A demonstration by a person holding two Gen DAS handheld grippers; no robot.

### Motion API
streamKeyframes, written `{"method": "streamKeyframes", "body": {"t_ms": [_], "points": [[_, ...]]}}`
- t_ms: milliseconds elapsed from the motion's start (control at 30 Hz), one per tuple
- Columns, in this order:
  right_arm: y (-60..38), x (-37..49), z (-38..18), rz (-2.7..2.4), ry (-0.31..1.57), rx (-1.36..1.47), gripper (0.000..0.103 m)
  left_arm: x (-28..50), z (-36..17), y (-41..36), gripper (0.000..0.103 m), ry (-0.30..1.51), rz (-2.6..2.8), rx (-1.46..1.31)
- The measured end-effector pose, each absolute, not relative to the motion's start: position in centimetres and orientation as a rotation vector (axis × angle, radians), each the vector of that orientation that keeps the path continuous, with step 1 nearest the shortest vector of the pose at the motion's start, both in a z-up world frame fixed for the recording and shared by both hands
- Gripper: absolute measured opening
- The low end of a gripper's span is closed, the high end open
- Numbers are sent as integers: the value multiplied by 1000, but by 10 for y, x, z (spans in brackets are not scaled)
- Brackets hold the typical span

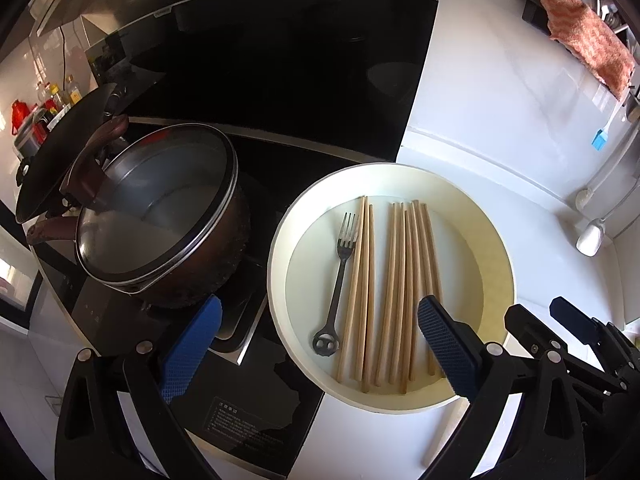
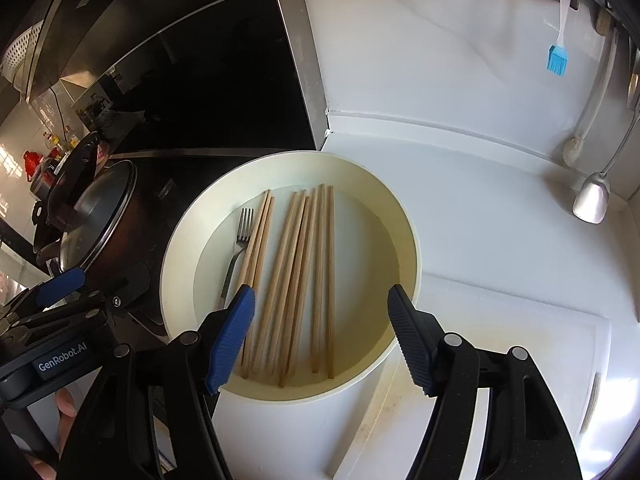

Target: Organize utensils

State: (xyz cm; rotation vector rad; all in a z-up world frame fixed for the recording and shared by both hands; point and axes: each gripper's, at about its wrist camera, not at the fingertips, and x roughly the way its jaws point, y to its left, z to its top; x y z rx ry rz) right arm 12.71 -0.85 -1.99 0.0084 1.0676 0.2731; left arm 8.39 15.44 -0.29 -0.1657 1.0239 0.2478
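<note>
A round cream basin (image 1: pixel 273 264) (image 2: pixel 416 256) stands on the white counter beside the stove. In it lie several wooden chopsticks (image 1: pixel 408 280) (image 2: pixel 296 268), roughly parallel, with a metal fork (image 1: pixel 341 276) (image 2: pixel 240 246) to their left. My left gripper (image 1: pixel 320 348) hovers above the basin's near left side, open, with nothing between its blue pads. My right gripper (image 2: pixel 322 340) hangs over the basin's near edge, also open and holding nothing. Each gripper shows at the edge of the other's view. One more wooden stick (image 1: pixel 440 436) lies on the counter just outside the basin.
A brown pot with a glass lid (image 1: pixel 160 208) sits on the black stove left of the basin, a dark wok behind it. A white cutting board (image 2: pixel 500 340) lies right of the basin. A blue silicone brush (image 2: pixel 557 58), a ladle (image 2: pixel 592 200) and an orange cloth (image 1: pixel 584 36) hang at the back right.
</note>
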Motion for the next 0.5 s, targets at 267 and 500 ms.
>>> {"method": "streamKeyframes", "body": {"t_ms": [267,500], "points": [[-9,125,-18,268,1064,10,66,83,0,154,97,1019,248,-163],[-10,125,-18,266,1065,10,66,84,2,154,97,1015,251,-154]]}}
